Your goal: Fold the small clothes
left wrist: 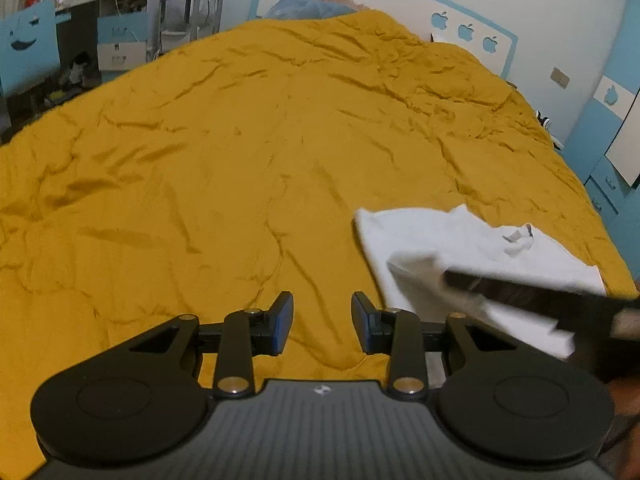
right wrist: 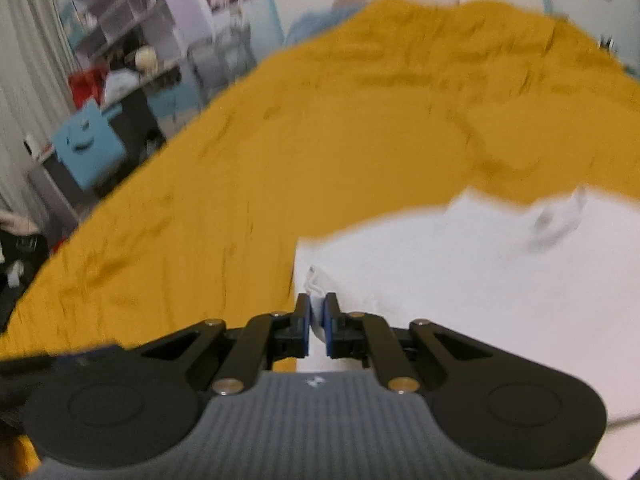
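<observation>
A small white garment [left wrist: 452, 240] lies on the mustard-yellow bed cover [left wrist: 240, 140], to the right of my left gripper [left wrist: 322, 312]. The left gripper is open and empty, hovering over bare cover. My right gripper [right wrist: 318, 314] is shut on a fold of the white garment [right wrist: 480, 280] at its near left edge. In the left wrist view the right gripper shows as a blurred dark bar [left wrist: 540, 300] lifting that edge. The garment's neck label [right wrist: 556, 216] faces up. The right wrist view is motion-blurred.
The yellow cover [right wrist: 280, 160] spreads wide to the left and far side. A white and blue headboard [left wrist: 400, 4] stands at the far end. A blue chair [left wrist: 28, 48] and cluttered desk sit off the bed's left side; blue drawers [left wrist: 608, 184] stand at right.
</observation>
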The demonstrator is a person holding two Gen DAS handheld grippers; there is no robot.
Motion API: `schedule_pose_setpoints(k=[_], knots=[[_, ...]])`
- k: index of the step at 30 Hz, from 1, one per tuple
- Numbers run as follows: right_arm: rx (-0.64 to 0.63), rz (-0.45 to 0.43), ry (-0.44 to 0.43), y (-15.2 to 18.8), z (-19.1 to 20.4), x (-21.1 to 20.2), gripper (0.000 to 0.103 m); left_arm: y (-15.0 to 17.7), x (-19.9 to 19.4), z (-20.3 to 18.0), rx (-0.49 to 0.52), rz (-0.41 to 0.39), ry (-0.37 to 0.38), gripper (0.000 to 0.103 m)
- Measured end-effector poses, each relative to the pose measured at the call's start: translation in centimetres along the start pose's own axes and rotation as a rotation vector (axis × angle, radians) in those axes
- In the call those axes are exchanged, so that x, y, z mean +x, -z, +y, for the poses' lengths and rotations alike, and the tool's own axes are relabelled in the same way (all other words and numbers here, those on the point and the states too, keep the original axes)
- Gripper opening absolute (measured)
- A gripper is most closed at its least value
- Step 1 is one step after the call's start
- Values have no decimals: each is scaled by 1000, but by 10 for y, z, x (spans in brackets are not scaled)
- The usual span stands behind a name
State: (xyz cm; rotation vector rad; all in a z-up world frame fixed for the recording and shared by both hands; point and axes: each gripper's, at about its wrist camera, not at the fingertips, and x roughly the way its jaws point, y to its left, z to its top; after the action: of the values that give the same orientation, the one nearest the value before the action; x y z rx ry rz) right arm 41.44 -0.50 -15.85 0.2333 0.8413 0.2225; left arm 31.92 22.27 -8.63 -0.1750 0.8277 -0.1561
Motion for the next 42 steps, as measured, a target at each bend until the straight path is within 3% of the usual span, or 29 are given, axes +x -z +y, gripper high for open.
schedule_pose_setpoints(k=[6,8,10,14,17,22,27,31,37,38,39,40,42], knots=[[117,124,-173,27,-18,40,8,8,10,13,-48,13,46,40],[107,114,-196,28,-20,33,12,8,12,14,-63,13,65,40],[86,82,-203,22,-30,12,24,7,16,9,-70,14,105,40],[59,12,-155,12,-62,-30,25,5,39,-6,-112,40,192,40],[45,-19,-81,10,-104,-55,25,8,63,-21,-132,68,209,42],[67,-55,71,16,-206,-103,29,9,96,-44,-95,95,143,43],[222,-117,238,10,-328,-144,36,2,124,-53,-62,130,87,43],[423,-137,195,4,-404,-147,46,0,140,-46,-121,131,108,42],[610,-114,74,-7,-465,-103,47,1,154,-47,-121,134,115,26],[633,-104,20,-5,-470,-96,41,0,155,-47,-116,134,114,24],[643,-101,-17,-5,-474,-90,29,1,155,-48,-110,133,111,23],[630,-99,-27,-5,-474,-86,0,2,156,-48,-103,132,108,22],[552,-93,53,-10,-469,-80,0,3,159,-47,-97,135,106,21]])
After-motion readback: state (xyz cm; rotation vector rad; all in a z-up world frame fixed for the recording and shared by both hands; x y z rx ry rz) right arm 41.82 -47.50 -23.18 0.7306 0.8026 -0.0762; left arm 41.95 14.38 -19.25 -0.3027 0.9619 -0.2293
